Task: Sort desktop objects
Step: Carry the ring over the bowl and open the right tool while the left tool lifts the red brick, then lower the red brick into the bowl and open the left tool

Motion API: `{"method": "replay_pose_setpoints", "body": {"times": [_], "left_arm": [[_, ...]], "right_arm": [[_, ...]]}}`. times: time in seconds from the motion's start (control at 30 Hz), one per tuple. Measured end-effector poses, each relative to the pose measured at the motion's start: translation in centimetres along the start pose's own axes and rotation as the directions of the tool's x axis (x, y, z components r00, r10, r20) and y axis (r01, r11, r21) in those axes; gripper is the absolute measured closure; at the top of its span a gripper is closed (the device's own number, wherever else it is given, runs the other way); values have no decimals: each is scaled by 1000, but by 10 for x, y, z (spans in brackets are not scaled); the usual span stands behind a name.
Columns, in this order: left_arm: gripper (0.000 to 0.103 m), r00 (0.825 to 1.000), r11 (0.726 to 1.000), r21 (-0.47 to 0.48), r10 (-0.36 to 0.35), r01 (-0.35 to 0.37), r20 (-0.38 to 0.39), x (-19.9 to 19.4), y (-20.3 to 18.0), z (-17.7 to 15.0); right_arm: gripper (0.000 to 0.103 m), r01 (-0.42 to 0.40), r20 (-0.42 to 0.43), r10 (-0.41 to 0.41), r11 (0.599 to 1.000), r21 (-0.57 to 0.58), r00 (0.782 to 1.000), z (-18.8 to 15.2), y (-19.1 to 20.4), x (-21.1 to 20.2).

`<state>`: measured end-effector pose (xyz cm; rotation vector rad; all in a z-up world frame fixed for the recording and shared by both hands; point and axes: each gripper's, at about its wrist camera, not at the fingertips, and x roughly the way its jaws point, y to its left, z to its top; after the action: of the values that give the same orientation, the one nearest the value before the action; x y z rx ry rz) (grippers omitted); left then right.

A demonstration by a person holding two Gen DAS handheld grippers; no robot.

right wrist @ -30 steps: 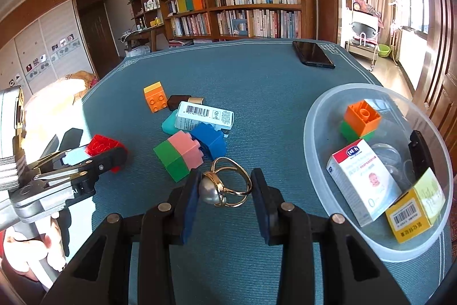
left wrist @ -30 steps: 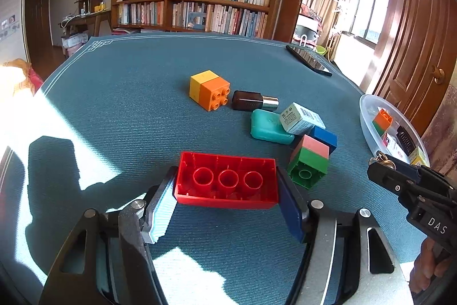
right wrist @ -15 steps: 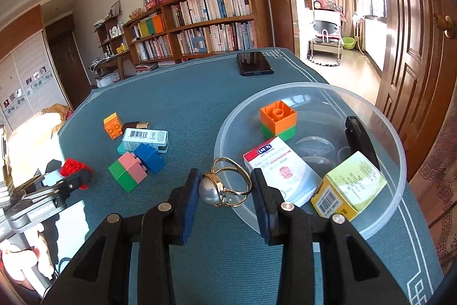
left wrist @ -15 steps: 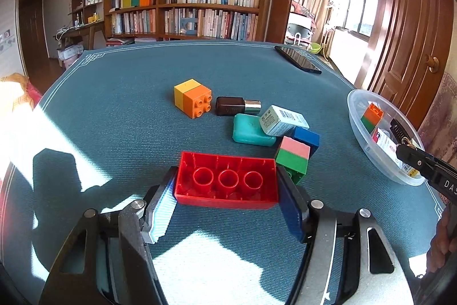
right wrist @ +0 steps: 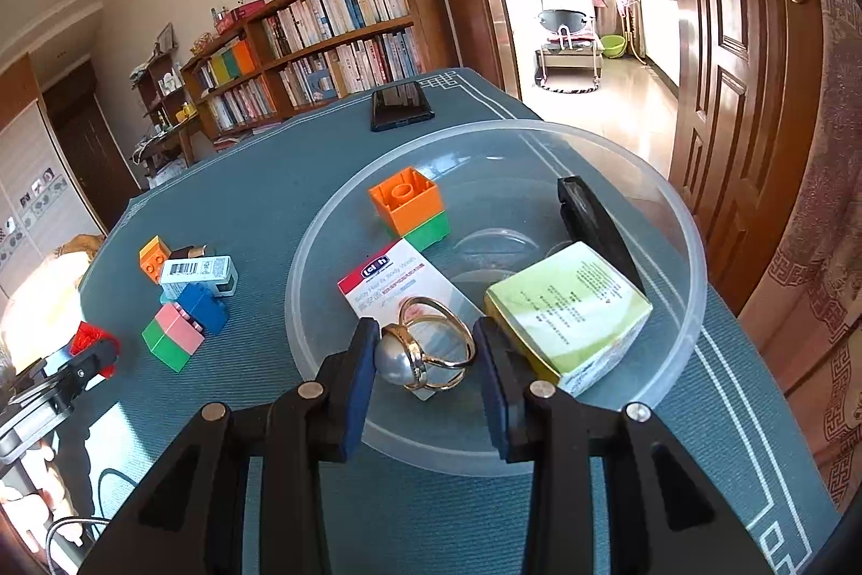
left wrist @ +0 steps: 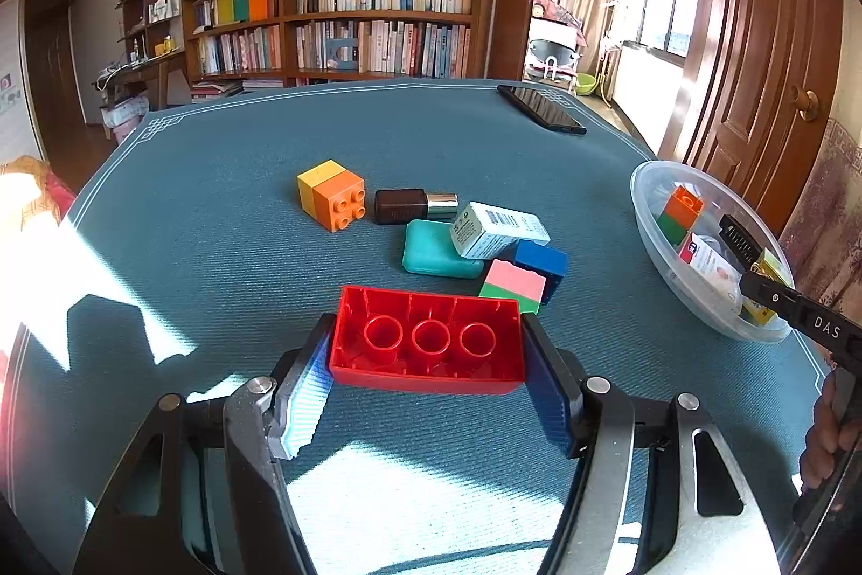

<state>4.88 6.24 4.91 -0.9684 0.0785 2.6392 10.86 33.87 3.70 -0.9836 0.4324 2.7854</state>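
The right gripper (right wrist: 424,359) hangs just over the near rim of the clear round plastic bowl (right wrist: 692,251), its jaws clamped on a gold ring with a grey pearl (right wrist: 425,354), so the bowl's floor lies straight below and slightly ahead of the ring; letting go here looks likely to land it inside, though a small push forward would clear the rim more safely. Already in the bowl are an orange-on-green toy block (right wrist: 412,208), a white and red body-wash box (right wrist: 398,284), a yellow-green carton (right wrist: 571,311) and a black comb-like piece (right wrist: 590,219). The left gripper (left wrist: 428,378) is closed on a red rectangular building brick (left wrist: 428,343), hollow side up, its long axis running across between the jaws, and it sits well to the left of the bowl, so the right hand is far nearer. Only the left wrist view shows clearly what waits to the left of the bowl on the blue-green table (left wrist: 215,176): a yellow-and-orange block (left wrist: 331,195), a brown bottle with a silver cap (left wrist: 415,205), a teal soap-shaped case (left wrist: 436,254), a white barcoded box (left wrist: 498,230) and a pink, green and blue block cluster (left wrist: 525,276). Only the right wrist view shows the ring.
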Motion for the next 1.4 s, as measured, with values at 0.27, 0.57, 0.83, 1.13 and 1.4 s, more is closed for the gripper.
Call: {"method": "replay_pose_setpoints", "body": {"times": [0.27, 0.57, 0.83, 1.13, 1.4], "left_arm": [[35, 1000, 1000, 25, -8, 8, -5, 1, -13, 4], [35, 999, 998, 56, -33, 32, 4, 2, -31, 13], [35, 998, 994, 90, -66, 65, 6, 6, -52, 21], [35, 993, 986, 125, -115, 114, 2, 10, -83, 28], [35, 987, 971, 178, -163, 159, 4, 17, -116, 37]], "right_arm": [[63, 67, -6, -67, 997, 28, 998, 5, -26, 6], [63, 94, 16, -94, 996, 1, 995, 3, -25, 2], [20, 104, 151, -101, 994, -16, 983, 0, -17, -23], [18, 168, 235, -173, 985, 39, 957, 1, -24, -35], [17, 198, 245, -230, 969, 149, 942, -1, -43, -41]]}}
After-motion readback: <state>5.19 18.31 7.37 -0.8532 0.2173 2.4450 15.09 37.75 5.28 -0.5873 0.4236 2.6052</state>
